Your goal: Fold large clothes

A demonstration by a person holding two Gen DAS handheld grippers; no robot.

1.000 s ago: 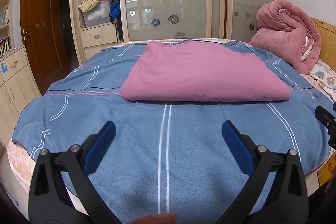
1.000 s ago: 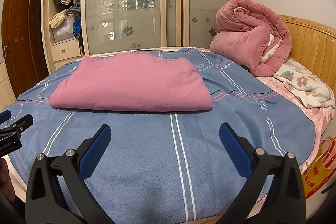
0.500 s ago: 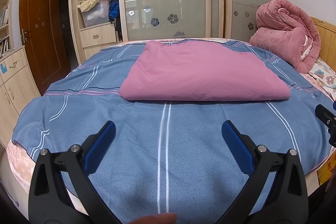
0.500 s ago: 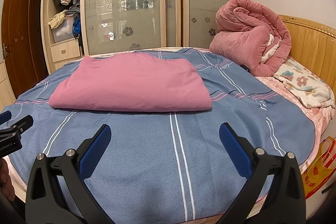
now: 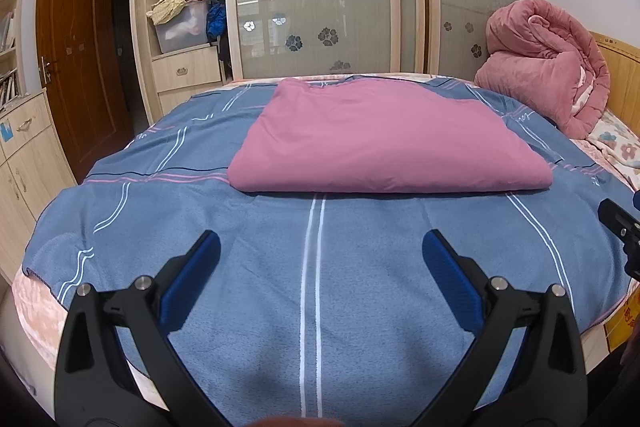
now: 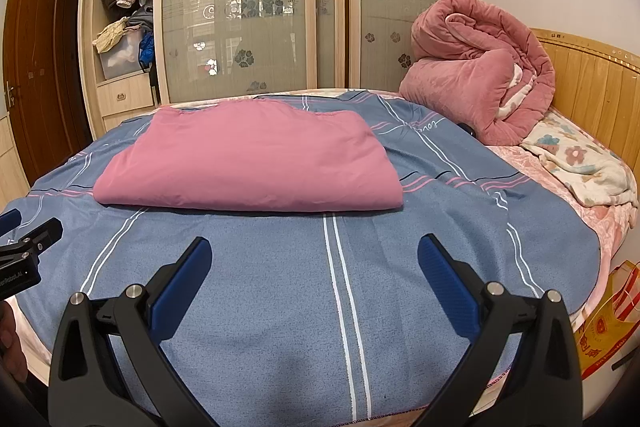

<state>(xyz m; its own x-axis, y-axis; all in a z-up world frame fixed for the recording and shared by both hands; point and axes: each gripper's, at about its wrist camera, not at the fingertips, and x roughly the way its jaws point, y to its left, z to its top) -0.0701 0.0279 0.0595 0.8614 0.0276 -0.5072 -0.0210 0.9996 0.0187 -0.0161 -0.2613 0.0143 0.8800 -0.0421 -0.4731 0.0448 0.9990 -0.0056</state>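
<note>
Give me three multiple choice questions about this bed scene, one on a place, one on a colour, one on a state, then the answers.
1. Where is the rolled pink quilt?
A. by the wooden headboard
B. inside the wardrobe
C. on the floor

2. What colour is the folded garment?
A. blue
B. pink
C. white

3. How are the left gripper and right gripper?
A. both clamping cloth
B. one open, one shut
C. both open, empty

Answers: 1 A, it sits against the headboard. 2 B, pink on the blue striped bedspread. 3 C, fingers are spread with nothing between.

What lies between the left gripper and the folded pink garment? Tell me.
Only bare blue striped bedspread separates the open left gripper from the folded pink garment, as the left wrist view shows.
</note>
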